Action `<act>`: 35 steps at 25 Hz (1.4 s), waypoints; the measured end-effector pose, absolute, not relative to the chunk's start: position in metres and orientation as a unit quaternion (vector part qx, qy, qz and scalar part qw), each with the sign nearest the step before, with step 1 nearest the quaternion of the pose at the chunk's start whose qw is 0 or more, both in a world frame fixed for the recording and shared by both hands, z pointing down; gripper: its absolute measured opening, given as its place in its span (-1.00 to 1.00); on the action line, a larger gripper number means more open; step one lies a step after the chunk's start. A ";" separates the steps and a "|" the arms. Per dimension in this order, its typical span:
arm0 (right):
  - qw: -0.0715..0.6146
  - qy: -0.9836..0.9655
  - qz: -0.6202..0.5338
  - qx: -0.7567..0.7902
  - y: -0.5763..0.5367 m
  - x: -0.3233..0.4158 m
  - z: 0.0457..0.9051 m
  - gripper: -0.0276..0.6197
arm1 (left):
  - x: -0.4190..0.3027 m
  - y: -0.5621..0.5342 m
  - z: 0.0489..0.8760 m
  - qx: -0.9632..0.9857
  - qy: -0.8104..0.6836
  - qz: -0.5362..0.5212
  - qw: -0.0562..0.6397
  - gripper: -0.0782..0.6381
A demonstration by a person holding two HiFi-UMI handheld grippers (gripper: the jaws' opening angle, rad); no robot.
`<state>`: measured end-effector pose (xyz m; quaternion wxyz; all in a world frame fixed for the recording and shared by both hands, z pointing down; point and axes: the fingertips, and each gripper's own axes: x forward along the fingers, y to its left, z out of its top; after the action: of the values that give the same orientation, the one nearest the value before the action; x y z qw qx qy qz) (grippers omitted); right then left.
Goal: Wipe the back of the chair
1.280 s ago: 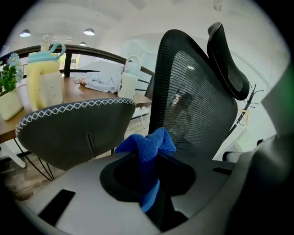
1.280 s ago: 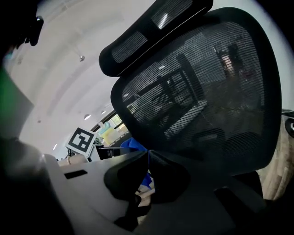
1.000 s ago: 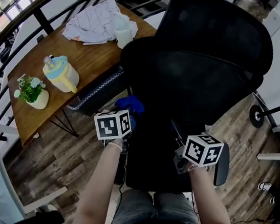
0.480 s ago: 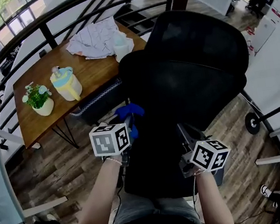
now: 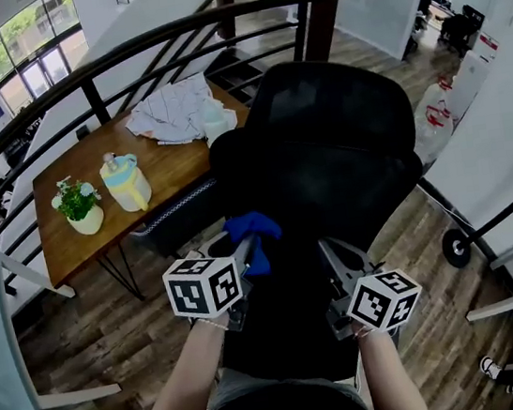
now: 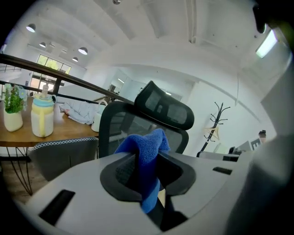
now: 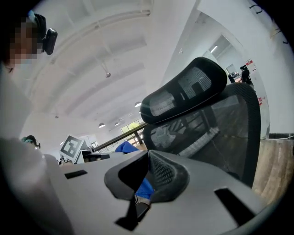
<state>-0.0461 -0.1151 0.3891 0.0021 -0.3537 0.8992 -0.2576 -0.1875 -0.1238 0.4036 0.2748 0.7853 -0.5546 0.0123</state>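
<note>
Shifted nearer the chair back (image 5: 342, 140) — blue cloth (image 6: 148, 141) pinched in left hand-held gripper (image 6: 146, 161).

The blue microfibre cloth (image 6: 146, 146) is pinched in the left gripper (image 6: 147, 166), its middle buried between the jaws; the right gripper's (image 7: 148, 167) closed jaws cover most of it. The black mesh office chair (image 5: 342, 140) hides the brown wooden table's (image 5: 171, 169) corner

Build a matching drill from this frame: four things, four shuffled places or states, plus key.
1. left gripper
2. right gripper
3. potted plant
4. white fabric

A. crumpled at the far end of the table
B. shut, nothing held
C. shut on the blue cloth
D. on the table beside the yellow jug

Pairs: 1-C, 2-B, 3-D, 4-A
</note>
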 end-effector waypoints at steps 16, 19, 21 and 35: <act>0.037 0.916 -0.175 -0.359 -0.096 -0.020 0.338 -0.83 | -0.145 -0.090 0.363 0.834 -0.510 0.002 0.212 -0.54; 0.034 0.915 -0.179 -0.360 -0.095 -0.019 0.345 -0.83 | -0.141 -0.085 0.372 0.834 -0.508 0.015 0.215 -0.54; 0.024 0.914 -0.181 -0.363 -0.094 -0.018 0.350 -0.83 | -0.140 -0.084 0.377 0.832 -0.510 0.022 0.217 -0.54; 0.005 0.912 -0.179 -0.369 -0.092 -0.017 0.362 -0.83 | -0.141 -0.088 0.391 0.822 -0.521 0.038 0.228 -0.54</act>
<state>-0.0169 -0.0922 0.3624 0.0048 -0.3689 0.9120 -0.1795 -0.1407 -0.0885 0.3908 0.2277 0.8216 -0.5213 0.0380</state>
